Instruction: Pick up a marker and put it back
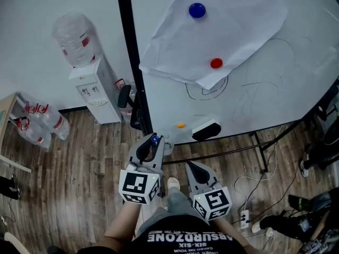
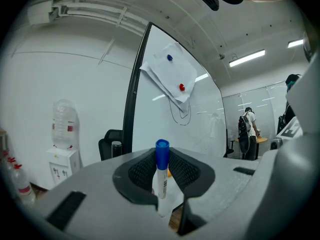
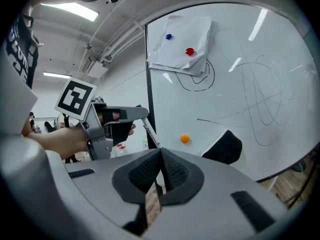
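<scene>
A person stands on a wooden floor facing a whiteboard (image 1: 254, 89), with a two-jaw gripper in each hand. The left gripper (image 1: 151, 145) is closed on a marker (image 1: 154, 139) with a white body and a blue cap. Seen from the left gripper's own camera, the marker (image 2: 161, 181) stands upright between the ribbed black pads, cap at the top. The marker is in the air, near the whiteboard's lower left edge and not touching it. The right gripper (image 1: 197, 170) sits just to the right, pointing at the board, its jaws pressed together with nothing between them. On the board, a sheet of paper (image 1: 222, 30) hangs under a blue magnet (image 1: 197, 10) and a red magnet (image 1: 216, 63). Lower down are an orange magnet (image 1: 181, 125) and a black eraser (image 1: 206, 130), with scribbled lines to the right. A water dispenser (image 1: 95, 91) stands at the far left.
</scene>
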`<state>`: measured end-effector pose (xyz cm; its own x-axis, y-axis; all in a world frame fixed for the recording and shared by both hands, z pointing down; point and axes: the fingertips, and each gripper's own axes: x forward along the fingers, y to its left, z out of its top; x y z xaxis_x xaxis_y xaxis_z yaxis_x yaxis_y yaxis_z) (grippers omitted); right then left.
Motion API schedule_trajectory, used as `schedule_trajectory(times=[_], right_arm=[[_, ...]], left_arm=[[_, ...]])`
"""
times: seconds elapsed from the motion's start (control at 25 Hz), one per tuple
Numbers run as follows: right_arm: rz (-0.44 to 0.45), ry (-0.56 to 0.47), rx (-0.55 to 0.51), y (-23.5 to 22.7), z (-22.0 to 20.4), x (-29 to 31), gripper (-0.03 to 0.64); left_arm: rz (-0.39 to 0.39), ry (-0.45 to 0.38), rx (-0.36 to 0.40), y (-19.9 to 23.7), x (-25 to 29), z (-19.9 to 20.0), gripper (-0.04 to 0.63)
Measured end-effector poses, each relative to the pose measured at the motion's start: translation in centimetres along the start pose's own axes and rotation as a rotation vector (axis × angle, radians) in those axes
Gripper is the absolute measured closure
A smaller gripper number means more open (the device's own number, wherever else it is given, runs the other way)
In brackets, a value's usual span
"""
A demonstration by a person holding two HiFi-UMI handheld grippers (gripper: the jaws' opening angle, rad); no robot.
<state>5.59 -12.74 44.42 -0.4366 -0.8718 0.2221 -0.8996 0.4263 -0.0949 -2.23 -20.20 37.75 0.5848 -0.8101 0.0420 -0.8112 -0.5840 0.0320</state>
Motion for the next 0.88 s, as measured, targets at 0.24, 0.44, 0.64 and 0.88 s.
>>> schedule_trajectory(times=[0.24, 0.44, 0.64, 0.88], right_arm=[[0.001, -0.004, 0.000, -0.5, 0.4, 0.9, 0.620], [-0.001, -0.005, 0.004, -1.1, 0.6, 1.6, 0.620], [-0.008, -0.004, 0.011, -1.9, 0.6, 2.2, 0.620], [-0.015, -0.010, 0.017, -2.9, 0.8, 2.6, 0.620]], left_arm=[[0.005, 0.035, 0.050, 0.2, 1.4, -1.6, 0.517], [0.004, 0.062, 0.061, 0.5, 2.5, -2.7, 0.517], [0.009, 0.120, 0.083, 1.0, 3.4, -4.3, 0.517], [0.006, 0.150, 0.084, 0.8, 4.5, -6.1, 0.517]])
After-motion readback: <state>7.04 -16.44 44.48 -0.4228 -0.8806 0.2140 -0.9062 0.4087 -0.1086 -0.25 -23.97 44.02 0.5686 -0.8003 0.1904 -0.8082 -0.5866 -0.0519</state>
